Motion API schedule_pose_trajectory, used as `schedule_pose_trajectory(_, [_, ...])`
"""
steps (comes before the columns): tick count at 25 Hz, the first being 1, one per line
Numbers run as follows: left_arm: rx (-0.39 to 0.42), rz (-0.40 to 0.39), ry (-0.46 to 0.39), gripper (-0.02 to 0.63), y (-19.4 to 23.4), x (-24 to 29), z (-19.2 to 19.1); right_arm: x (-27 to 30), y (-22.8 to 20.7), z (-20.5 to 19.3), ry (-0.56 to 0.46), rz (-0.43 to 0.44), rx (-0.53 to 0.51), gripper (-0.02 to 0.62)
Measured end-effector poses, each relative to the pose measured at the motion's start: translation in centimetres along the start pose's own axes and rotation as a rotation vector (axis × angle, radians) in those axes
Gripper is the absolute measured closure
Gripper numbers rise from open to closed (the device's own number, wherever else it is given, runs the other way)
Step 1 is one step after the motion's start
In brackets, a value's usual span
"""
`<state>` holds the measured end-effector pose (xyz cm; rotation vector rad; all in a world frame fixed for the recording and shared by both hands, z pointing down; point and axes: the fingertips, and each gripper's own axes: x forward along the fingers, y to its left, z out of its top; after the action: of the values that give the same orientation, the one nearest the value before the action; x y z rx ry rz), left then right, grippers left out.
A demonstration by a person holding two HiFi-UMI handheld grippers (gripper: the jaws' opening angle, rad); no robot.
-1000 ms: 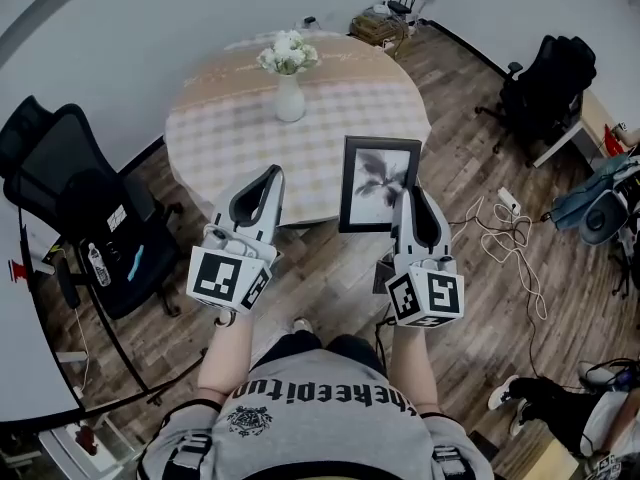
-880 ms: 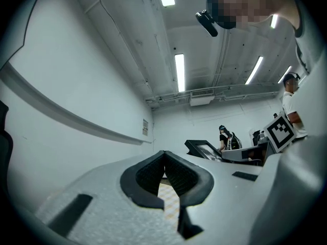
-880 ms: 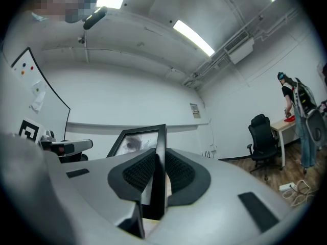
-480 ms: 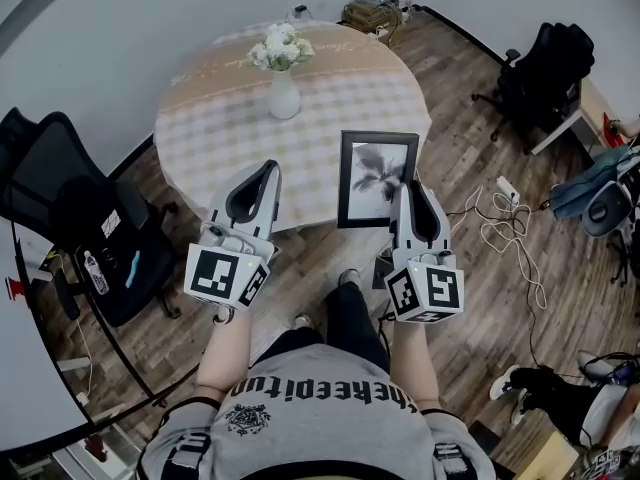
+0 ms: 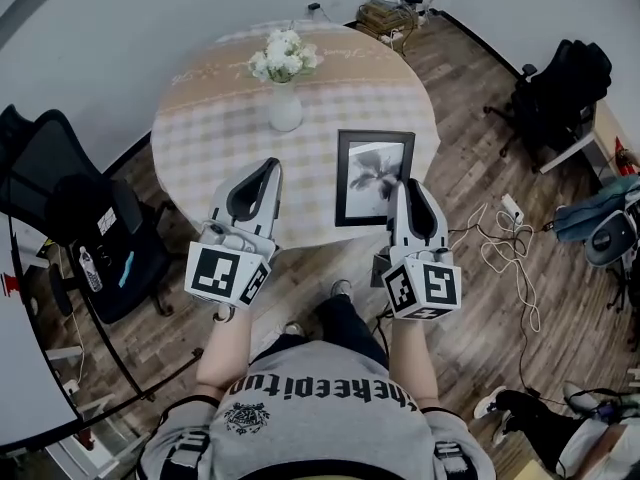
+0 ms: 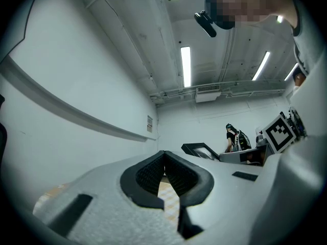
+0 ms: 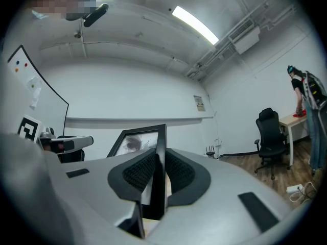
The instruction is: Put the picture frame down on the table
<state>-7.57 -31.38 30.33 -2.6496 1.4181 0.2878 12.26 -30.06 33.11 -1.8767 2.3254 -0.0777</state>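
Note:
The black picture frame (image 5: 375, 177), with a grey plant print, hangs upright over the near right part of the round checkered table (image 5: 220, 128). My right gripper (image 5: 408, 186) is shut on the frame's lower right edge. In the right gripper view that edge (image 7: 159, 152) stands pinched between the ribbed pads. My left gripper (image 5: 268, 168) hovers over the table's near edge, to the left of the frame, shut and holding nothing; its tips meet in the left gripper view (image 6: 164, 157), where the frame (image 6: 202, 149) shows to the right.
A white vase of white flowers (image 5: 285, 73) stands mid-table, beyond the left gripper. Black office chairs sit at the left (image 5: 70, 208) and right (image 5: 560, 88). Cables (image 5: 505, 243) lie on the wood floor to the right. A router and box (image 5: 395, 8) sit behind the table.
The person has stepped toward the table. Both grippers and the frame now hang over its near part instead of in front of its edge. The grip is unchanged.

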Motion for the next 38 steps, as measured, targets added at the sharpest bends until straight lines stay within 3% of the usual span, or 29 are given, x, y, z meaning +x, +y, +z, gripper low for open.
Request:
schedule_pose_trajectory(15, [-0.004,0.158,0.036,0.591,2.6,6.7,-3.5,10.4,-4.6,-5.3,0.160,0.135,0.014,0.529])
schedule_pose_trajectory(26, [-0.016,0.234,0.107,0.591,3.0,9.4,-6.9,13.8,-8.3,-14.6,0.388,0.156,0.069,0.529])
schedule_pose_trajectory(38, [-0.036,0.303,0.193,0.591,3.7,9.5,-10.5,13.7,-10.2,-24.6,0.633,0.149,0.109,0.529])
